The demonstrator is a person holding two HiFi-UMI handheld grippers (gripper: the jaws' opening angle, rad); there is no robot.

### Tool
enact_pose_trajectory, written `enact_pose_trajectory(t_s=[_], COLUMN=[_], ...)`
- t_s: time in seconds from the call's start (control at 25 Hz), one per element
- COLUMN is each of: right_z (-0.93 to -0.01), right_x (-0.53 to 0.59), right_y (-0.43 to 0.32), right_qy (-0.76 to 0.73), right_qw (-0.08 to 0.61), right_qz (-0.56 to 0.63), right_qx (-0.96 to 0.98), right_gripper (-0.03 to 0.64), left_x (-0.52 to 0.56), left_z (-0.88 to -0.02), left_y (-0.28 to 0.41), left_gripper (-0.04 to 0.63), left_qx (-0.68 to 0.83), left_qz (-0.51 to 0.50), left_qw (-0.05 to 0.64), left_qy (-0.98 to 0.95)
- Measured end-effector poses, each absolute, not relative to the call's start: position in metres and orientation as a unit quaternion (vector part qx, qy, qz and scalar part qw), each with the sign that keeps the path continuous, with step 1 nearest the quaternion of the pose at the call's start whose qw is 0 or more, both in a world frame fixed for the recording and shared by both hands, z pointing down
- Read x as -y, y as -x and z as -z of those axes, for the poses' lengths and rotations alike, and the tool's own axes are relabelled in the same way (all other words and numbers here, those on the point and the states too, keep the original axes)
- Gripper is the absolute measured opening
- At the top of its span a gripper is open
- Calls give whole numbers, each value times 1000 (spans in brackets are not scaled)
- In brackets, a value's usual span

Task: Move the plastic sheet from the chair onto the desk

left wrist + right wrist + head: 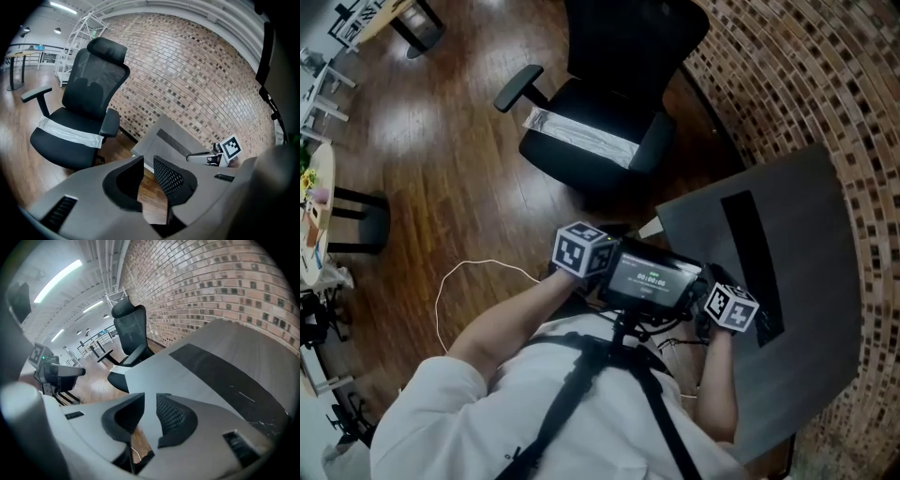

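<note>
A whitish plastic sheet (581,136) lies across the seat of the black office chair (609,84); in the left gripper view the sheet (70,133) spans the seat from armrest to armrest. The grey desk (806,281) stands to the right of the chair and carries a black strip (750,253). My left gripper (148,171) is held low and points toward the chair and the desk corner, well short of both. Its jaws stand a little apart with only floor between them. My right gripper (151,411) hovers at the desk's near edge, narrowly open and empty.
A brick wall (825,84) curves behind the desk and chair. A thin white cable (478,272) loops on the wooden floor at the left. A black stool (361,220) and other furniture stand at the far left. A device with a screen (652,279) hangs at my chest.
</note>
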State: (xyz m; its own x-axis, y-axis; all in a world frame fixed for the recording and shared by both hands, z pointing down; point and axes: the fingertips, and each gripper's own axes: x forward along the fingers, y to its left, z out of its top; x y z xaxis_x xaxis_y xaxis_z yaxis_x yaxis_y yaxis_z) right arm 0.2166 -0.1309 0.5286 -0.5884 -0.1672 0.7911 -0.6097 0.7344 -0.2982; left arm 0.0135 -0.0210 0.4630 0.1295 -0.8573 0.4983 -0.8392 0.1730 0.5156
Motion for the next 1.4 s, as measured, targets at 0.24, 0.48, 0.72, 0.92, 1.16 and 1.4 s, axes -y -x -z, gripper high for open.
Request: enact_pose_trajectory(t_s=[0.24, 0.48, 0.72, 0.92, 1.16, 1.4], right_z=[-526, -538, -547, -566, -587, -618], right_x=[118, 99, 76, 54, 39, 44], right_y=[-147, -67, 32, 93, 131, 160], right_qy=[-232, -194, -137, -100, -87, -103], right_qw=[392, 415, 430, 445, 461, 477], right_qz=[-280, -265, -243, -243, -247, -251], right_qx=[845, 848, 859, 856, 848, 836], right_gripper=[84, 84, 84, 84, 84, 84], left_x=[7, -5, -25, -41, -54, -60], left_z=[-482, -509, -535, -556, -573, -602], left_y=[58, 131, 197, 246, 293, 331], left_gripper=[66, 66, 66, 66, 87, 87], left_qx=[658, 667, 681, 693, 704, 706], left_qz=[7, 27, 51, 49, 47, 38], left_qw=[409, 426, 446, 455, 460, 465], left_qy=[-632, -611, -579, -557, -539, -533])
